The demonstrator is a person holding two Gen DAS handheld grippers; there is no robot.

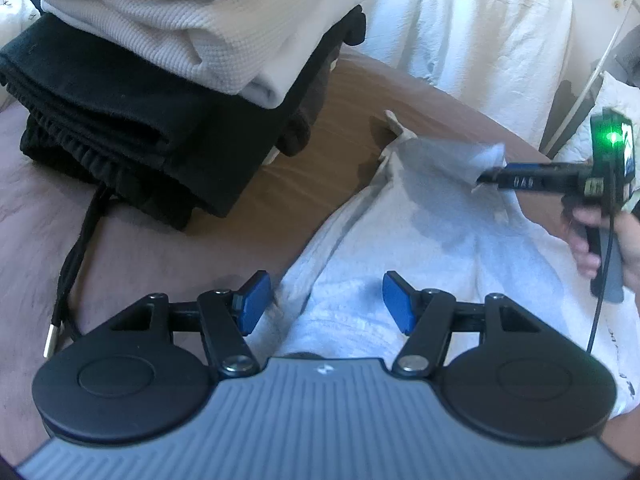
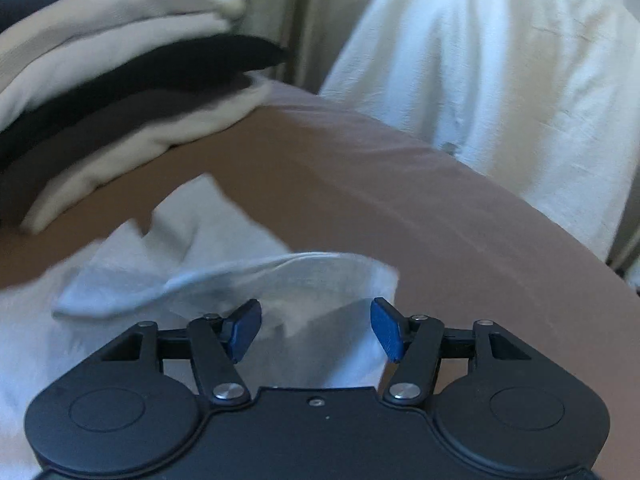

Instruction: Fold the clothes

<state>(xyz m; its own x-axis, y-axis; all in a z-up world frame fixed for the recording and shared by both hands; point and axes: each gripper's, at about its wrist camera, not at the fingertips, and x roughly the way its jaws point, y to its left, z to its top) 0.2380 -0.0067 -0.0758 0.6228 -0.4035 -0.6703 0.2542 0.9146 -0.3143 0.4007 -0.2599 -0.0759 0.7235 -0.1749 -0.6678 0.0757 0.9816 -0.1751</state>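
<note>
A light grey garment (image 1: pixel 420 240) lies on the brown bed sheet (image 1: pixel 248 208). My left gripper (image 1: pixel 324 304) is open, its blue pads on either side of the garment's near fold, nothing held. In the left wrist view my right gripper (image 1: pixel 496 178) comes in from the right, its tips at a raised corner of the garment. In the right wrist view my right gripper (image 2: pixel 314 330) is open with that lifted grey edge (image 2: pixel 280 276) lying between and ahead of the pads, not clamped.
A stack of folded black and white clothes (image 1: pixel 160 80) sits at the back left, also in the right wrist view (image 2: pixel 120 88). A black drawstring (image 1: pixel 76 260) trails from it. White bedding (image 1: pixel 460 32) rises behind the bed.
</note>
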